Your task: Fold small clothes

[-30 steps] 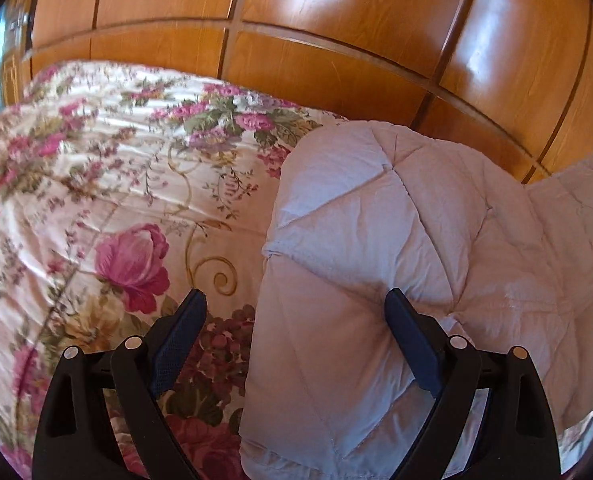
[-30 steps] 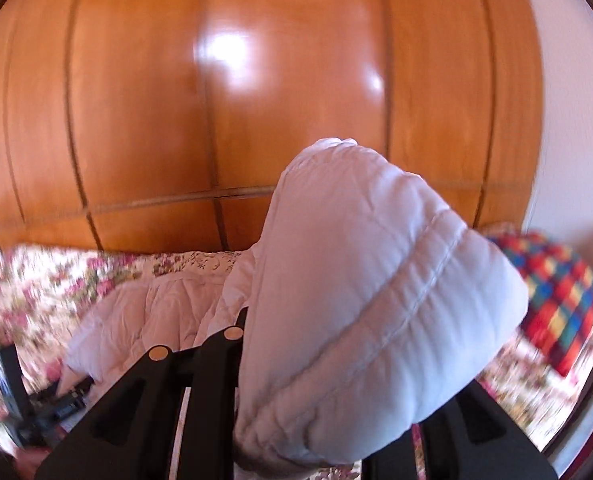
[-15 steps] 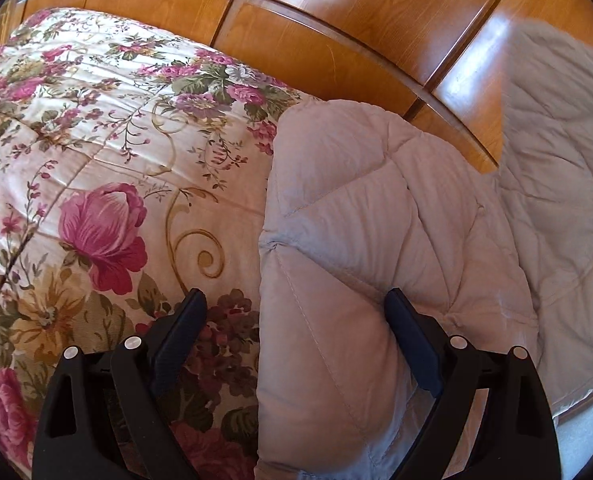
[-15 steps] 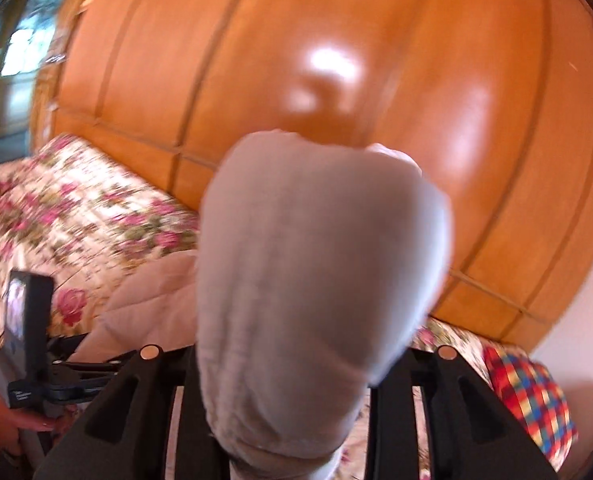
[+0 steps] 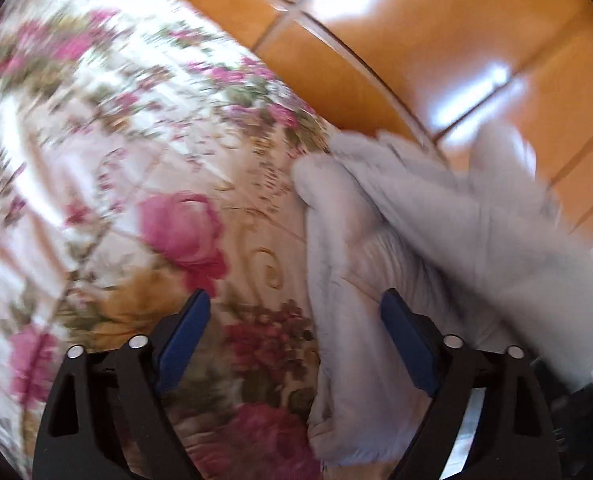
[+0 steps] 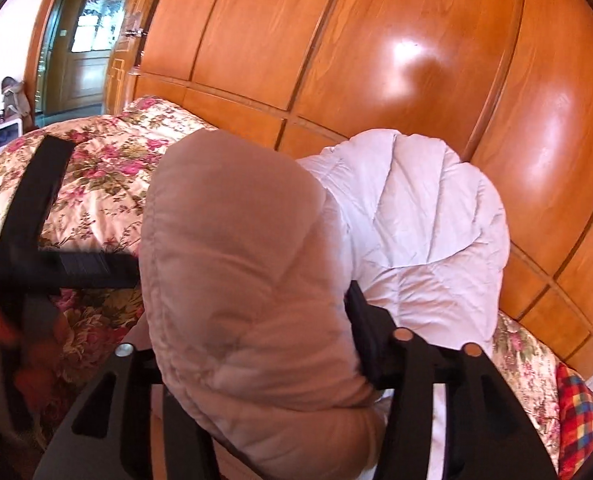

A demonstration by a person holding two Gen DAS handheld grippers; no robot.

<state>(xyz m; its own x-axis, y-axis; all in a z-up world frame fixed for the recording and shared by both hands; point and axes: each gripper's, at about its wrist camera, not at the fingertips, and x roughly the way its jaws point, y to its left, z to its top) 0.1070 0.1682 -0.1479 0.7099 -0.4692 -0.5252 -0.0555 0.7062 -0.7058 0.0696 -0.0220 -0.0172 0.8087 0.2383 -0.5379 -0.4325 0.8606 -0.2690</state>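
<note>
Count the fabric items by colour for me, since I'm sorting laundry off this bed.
Pale lilac quilted jacket: 1
Pink floral bedspread: 1
Red, yellow and blue checked cloth: 1
Total: 3

- The bed carries everything; a quilted floral cover with pink roses and green leaves on a cream ground is spread over it.
- The bed stands close against glossy wooden panelling.
- A pale padded garment, quilted in stitched panels, lies on the floral cover near the panelling, bunched and partly doubled over itself.
- At the far right edge a bright checked cloth lies on the bed, apart from the garment.
</note>
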